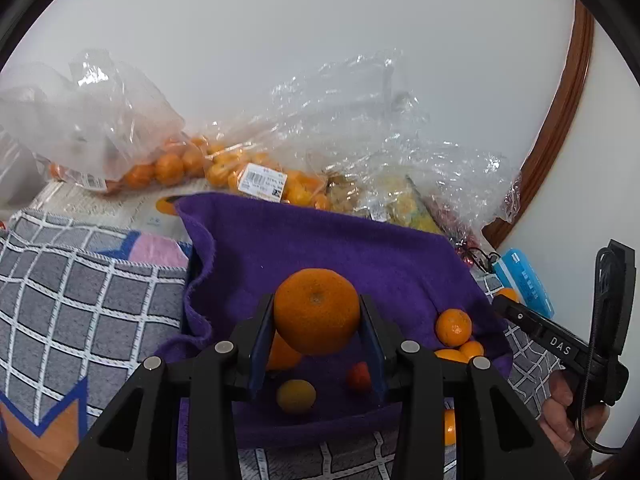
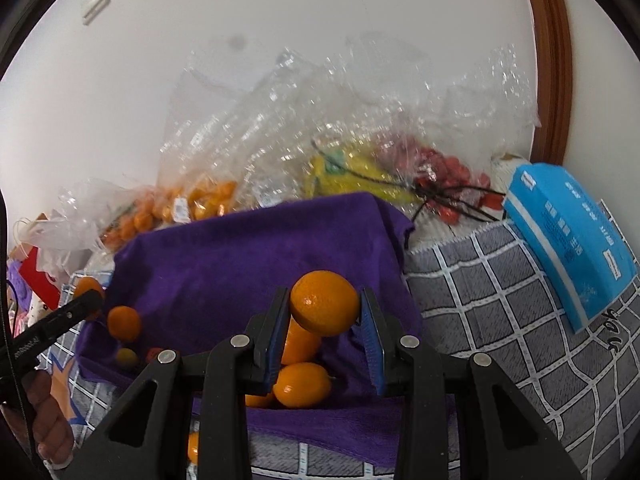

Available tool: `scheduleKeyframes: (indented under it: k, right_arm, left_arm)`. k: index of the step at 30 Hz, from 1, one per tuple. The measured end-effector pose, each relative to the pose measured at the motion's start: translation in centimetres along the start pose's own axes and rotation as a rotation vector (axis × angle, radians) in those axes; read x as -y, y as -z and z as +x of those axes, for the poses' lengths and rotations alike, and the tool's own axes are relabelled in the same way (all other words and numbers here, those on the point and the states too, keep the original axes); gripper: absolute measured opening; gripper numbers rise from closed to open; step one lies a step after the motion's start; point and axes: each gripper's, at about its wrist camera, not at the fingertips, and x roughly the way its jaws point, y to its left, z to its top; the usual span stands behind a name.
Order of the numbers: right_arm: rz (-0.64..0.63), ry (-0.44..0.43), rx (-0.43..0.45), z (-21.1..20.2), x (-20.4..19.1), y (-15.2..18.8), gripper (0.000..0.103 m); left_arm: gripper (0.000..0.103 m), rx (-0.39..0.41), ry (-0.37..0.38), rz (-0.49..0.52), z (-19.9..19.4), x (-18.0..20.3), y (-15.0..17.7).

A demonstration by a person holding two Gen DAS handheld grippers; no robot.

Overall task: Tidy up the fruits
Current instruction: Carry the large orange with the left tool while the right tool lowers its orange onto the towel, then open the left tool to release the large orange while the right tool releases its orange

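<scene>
My left gripper [image 1: 318, 310] is shut on a large orange [image 1: 316, 310] and holds it above a purple cloth-lined box [image 1: 320, 240]. My right gripper [image 2: 325, 306] is shut on another orange [image 2: 325, 303] above the same box [image 2: 240, 248]. Loose fruit lies in the box: a small orange [image 1: 453, 327], a yellowish fruit [image 1: 296, 396] and a small red one [image 1: 358, 376] in the left wrist view; oranges [image 2: 302, 385] below my right fingers and one [image 2: 124, 322] at the left.
Clear plastic bags of small oranges [image 1: 176, 166], bananas [image 2: 352, 172] and red fruit [image 2: 448, 176] lie behind the box against the white wall. A blue packet [image 2: 572, 236] lies on the grey checked cloth [image 2: 500, 300] at the right. A brown door frame [image 2: 550, 60] stands far right.
</scene>
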Motion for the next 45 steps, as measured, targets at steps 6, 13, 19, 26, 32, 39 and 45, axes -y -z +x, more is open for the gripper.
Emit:
scheduleKeyframes:
  k: [6,13,19,26,32,39,45]
  right_arm:
    - [0.003,0.008,-0.062,1.5,0.3,0.5,0.035]
    - [0.004,0.022,-0.095,2.2,0.6,0.9,0.035]
    - [-0.001,0.034,-0.090,2.2,0.6,1.1,0.035]
    - [-0.003,0.035,-0.080,2.2,0.5,1.1,0.035]
    - [-0.026,0.051,-0.068,2.2,0.2,1.2,0.035]
    - [-0.048,0.069,-0.050,2.2,-0.2,1.3,0.035]
    - [-0.071,0.083,-0.035,2.1,-0.5,1.4,0.035]
  left_arm:
    - [0.039,-0.034,0.013,0.030,1.1,0.8,0.7]
    - [0.039,-0.041,0.012,0.058,1.6,1.4,0.9]
    - [0.039,-0.042,0.018,0.078,1.9,1.9,1.2]
    - [0.039,-0.041,-0.001,0.138,2.2,3.0,1.8]
    - [0.039,-0.057,0.005,0.162,2.7,3.4,2.1]
    - [0.039,-0.111,0.028,0.146,3.5,3.4,2.6]
    - [0.039,-0.117,0.018,0.118,3.7,2.8,2.6]
